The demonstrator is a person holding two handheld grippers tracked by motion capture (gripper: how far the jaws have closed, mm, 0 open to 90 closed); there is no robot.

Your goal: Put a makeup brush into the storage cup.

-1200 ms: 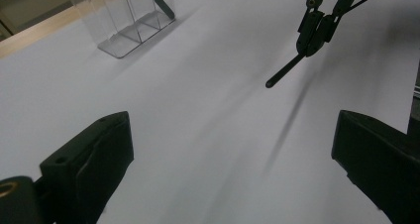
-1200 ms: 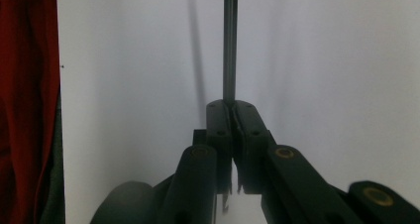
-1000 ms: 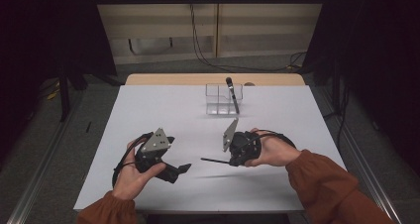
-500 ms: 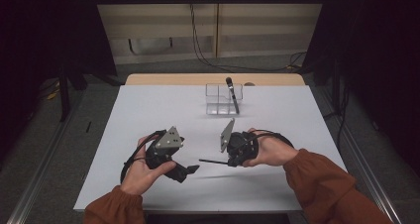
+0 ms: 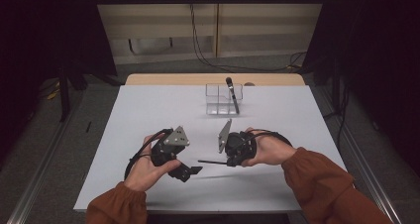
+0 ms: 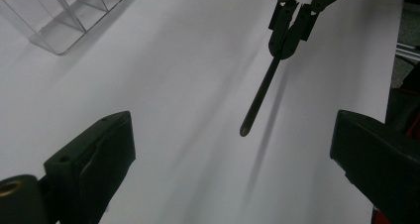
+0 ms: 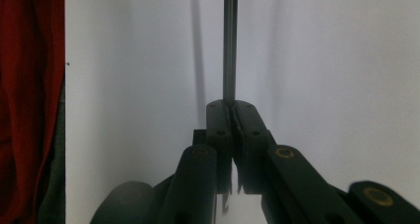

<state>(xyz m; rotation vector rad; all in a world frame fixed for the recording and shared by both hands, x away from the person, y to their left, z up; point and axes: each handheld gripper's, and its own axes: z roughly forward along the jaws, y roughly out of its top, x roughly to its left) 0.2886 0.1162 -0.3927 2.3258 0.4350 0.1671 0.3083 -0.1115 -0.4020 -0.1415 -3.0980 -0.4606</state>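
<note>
The desk is covered by a plain white surface and is seen from above in the high view, with both forearms in rust-coloured sleeves entering from the near edge.

A clear compartmented holder is placed toward the far side of the desk, near the middle. A dark pen-like item is stood in it, tilted.

The left hand-held gripper is held just above the desk at the near left. In the left gripper view its jaws are seen spread wide apart, with nothing between them.

The right hand-held gripper is held at the near right, turned toward the left one. In the right gripper view its jaws are seen pressed together on a thin dark rod.

The thin dark rod is gripped at one end and is extended roughly level toward the left hand-held gripper, clear of the desk; its shadow is cast on the white surface below. In the left gripper view the free tip is seen between the open jaws but farther off, not touching them.
</note>
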